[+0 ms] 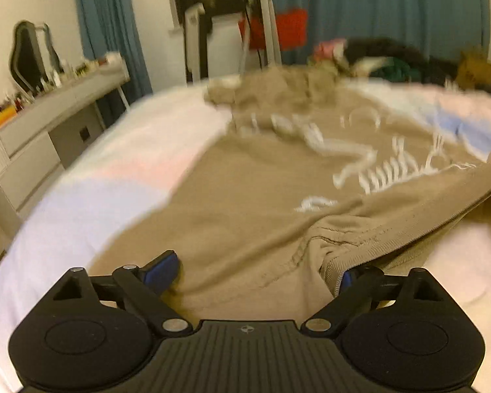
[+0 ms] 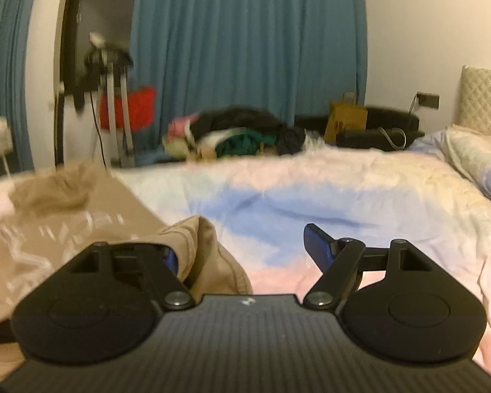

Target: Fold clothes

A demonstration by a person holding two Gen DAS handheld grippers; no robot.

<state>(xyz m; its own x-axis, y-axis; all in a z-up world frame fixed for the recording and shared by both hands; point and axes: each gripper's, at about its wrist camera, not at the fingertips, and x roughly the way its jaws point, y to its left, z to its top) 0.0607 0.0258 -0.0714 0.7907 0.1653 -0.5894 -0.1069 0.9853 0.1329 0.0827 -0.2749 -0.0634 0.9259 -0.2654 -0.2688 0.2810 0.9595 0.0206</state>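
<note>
While the fold is only begun: tan sweatshirt with white skeleton print lies mostly flat on the bed, one ribbed-hem flap turned over toward the near right edge
Garment place: near half of the pastel pink-blue quilted bedspread, crumpled hood or sleeve bunch toward the far edge
Done: one side looks partly brought in, judged from the lifted hem
Left: sleeves, far bunch and final halving look undone
Left gripper: jaws spread wide, not clamping; fabric lies between, right pad brushing the ribbed hem
Right gripper: jaws well apart; a tan fold lies against the left pad, the right pad stands clear over the bedspread, so no pinch
Far: heap of other clothes at the far edge, teal curtain behind
</note>
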